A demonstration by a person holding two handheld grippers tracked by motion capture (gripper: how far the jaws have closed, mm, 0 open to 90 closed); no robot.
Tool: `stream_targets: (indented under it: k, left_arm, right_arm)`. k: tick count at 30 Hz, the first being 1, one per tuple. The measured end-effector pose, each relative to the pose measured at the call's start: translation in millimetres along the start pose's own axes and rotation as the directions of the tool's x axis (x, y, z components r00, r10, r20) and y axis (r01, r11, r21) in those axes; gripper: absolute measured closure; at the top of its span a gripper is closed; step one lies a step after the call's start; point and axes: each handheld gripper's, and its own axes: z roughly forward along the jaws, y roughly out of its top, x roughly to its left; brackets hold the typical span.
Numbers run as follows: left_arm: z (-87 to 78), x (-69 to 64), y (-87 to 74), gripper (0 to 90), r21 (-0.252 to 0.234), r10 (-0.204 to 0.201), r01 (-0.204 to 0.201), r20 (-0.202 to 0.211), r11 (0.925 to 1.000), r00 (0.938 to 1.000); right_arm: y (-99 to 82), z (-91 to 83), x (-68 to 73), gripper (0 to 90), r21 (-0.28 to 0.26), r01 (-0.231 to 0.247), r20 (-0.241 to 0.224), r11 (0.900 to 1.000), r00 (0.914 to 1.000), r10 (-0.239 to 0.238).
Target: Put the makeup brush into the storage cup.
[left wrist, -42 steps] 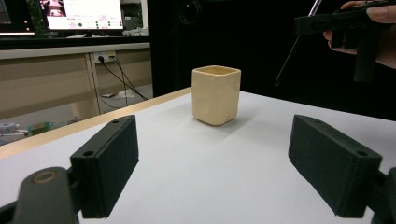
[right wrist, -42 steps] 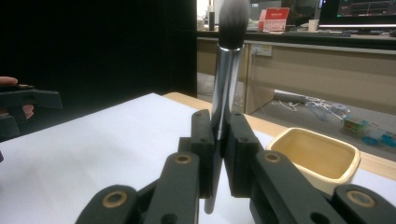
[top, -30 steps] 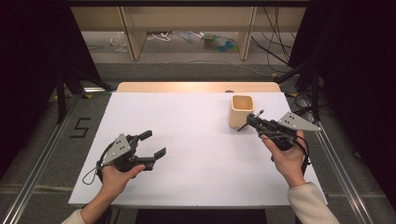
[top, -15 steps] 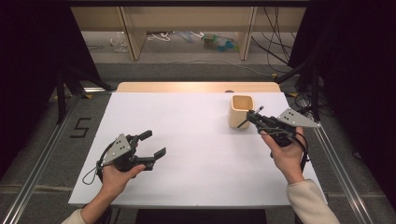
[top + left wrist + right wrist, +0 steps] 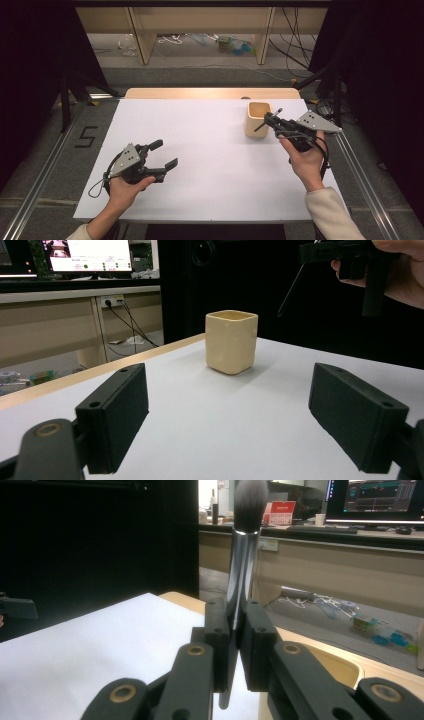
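Holding makeup brush [image 5: 240,570] clamped in your right gripper [image 5: 274,121] just above cup [image 5: 257,119], handle end angled toward its mouth for likely drop-in. Your left gripper [image 5: 165,154] rests open, empty, well apart, leaving cup approach free.

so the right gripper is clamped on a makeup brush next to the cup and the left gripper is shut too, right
Not quite: the left gripper is open, its jaws wide apart with nothing between them, as the left gripper view shows. The right gripper is indeed clamped on the makeup brush next to the cup.
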Motion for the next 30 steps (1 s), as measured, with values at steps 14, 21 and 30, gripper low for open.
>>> stream_targets:
  k: [14,21,30]
  left_arm:
    - [-0.1,0.2,0.1,16.0,-0.001,0.001,-0.001,-0.001,1.0000,1.0000]
    - [0.0,0.3,0.0,16.0,0.000,0.001,-0.001,0.000,1.0000,1.0000]
    - [0.1,0.4,-0.1,16.0,0.002,0.002,-0.002,0.000,1.0000,1.0000]
  right_arm:
    - [5.8,6.5,-3.9,84.0,-0.005,-0.003,0.018,1.0000,0.9998,0.003]
    - [7.4,7.7,-6.7,84.0,-0.007,-0.003,0.024,1.0000,0.9997,0.003]
    - [8.2,9.8,-9.8,84.0,-0.023,-0.001,0.043,0.9997,0.9991,0.002]
